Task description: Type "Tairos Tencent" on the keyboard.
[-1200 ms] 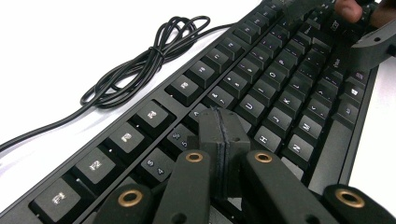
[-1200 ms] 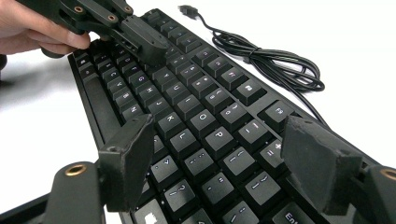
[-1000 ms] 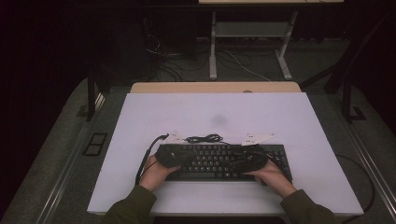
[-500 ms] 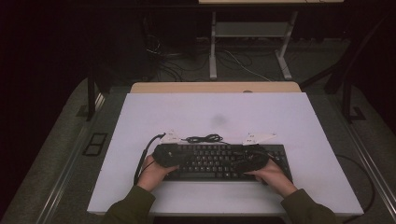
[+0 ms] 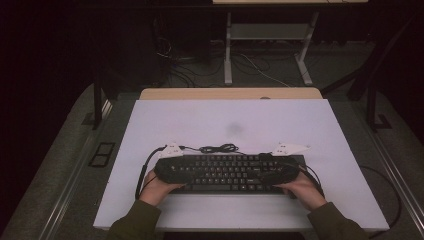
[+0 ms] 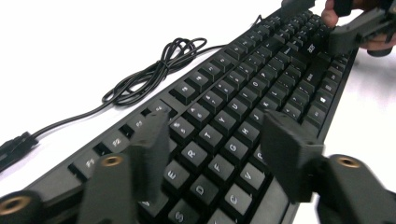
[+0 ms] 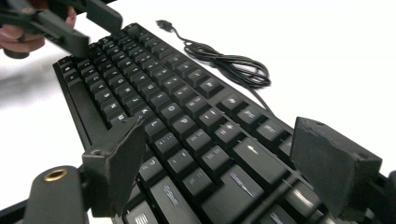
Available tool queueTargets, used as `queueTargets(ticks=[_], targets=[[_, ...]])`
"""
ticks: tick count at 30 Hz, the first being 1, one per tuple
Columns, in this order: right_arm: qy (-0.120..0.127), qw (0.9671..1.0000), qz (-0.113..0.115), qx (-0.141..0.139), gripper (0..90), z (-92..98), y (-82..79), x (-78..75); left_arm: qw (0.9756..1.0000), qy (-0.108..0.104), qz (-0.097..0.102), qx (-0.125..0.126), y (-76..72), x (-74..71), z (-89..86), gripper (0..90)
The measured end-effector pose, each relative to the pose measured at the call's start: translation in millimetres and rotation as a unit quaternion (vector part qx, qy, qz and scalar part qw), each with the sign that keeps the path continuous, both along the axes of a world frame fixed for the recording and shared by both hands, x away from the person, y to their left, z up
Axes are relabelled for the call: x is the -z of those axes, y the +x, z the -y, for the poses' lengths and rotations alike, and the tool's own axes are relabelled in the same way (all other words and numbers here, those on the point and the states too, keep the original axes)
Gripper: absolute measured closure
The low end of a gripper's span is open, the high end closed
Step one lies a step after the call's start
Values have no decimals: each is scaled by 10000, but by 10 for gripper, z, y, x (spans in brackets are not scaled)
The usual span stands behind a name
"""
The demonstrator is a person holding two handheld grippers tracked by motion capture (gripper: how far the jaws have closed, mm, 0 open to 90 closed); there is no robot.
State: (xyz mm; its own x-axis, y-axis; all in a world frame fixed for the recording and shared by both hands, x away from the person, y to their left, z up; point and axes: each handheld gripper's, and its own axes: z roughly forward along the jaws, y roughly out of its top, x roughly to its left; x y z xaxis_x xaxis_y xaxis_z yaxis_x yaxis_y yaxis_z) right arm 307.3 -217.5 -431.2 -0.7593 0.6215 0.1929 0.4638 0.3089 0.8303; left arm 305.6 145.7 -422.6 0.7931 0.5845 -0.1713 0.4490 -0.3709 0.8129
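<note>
Now both grippers' jaws gape over the keyboard point(image 5: 227, 172).

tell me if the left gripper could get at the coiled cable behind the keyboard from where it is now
Probably yes. The left gripper hangs open over the keyboard, nothing between its jaws, and the coiled cable lies loose on bare table just beyond the keyboard's far edge.

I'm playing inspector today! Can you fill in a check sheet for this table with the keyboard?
Surface: white table, flat, faint dark smudge mid-table.
Job's things: black keyboard lying flat near the front edge.
Clutter: nothing seen.
Grippers: left gripper jaws apart over the keys, just been opening; right gripper jaws apart over the other end; neither clamps anything.
Cables: keyboard cord bundled loosely behind the keyboard.
Surroundings: dark room, desk frame and floor wires beyond.
</note>
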Motion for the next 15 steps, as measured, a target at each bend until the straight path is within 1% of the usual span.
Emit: queueTargets(ticks=[2,3,6,8,11,15], targets=[[-23,10000,33,40,172,56,-16,-6,10000,-30,60,-24,-41,10,-44,349],[-25,10000,46,34,172,81,-27,-7,10000,-45,77,-40,-55,9,-63,349],[-46,9999,106,23,172,161,-78,9,9998,-115,140,-97,-98,2,-154,296],[-106,9999,131,14,172,219,-121,30,9997,-137,148,-133,-120,-1,-203,264],[-137,9998,134,76,155,310,-193,48,9995,-172,131,-218,-158,12,-272,201],[-100,9998,162,100,140,439,-266,61,9993,-200,143,-267,-175,23,-316,145]])
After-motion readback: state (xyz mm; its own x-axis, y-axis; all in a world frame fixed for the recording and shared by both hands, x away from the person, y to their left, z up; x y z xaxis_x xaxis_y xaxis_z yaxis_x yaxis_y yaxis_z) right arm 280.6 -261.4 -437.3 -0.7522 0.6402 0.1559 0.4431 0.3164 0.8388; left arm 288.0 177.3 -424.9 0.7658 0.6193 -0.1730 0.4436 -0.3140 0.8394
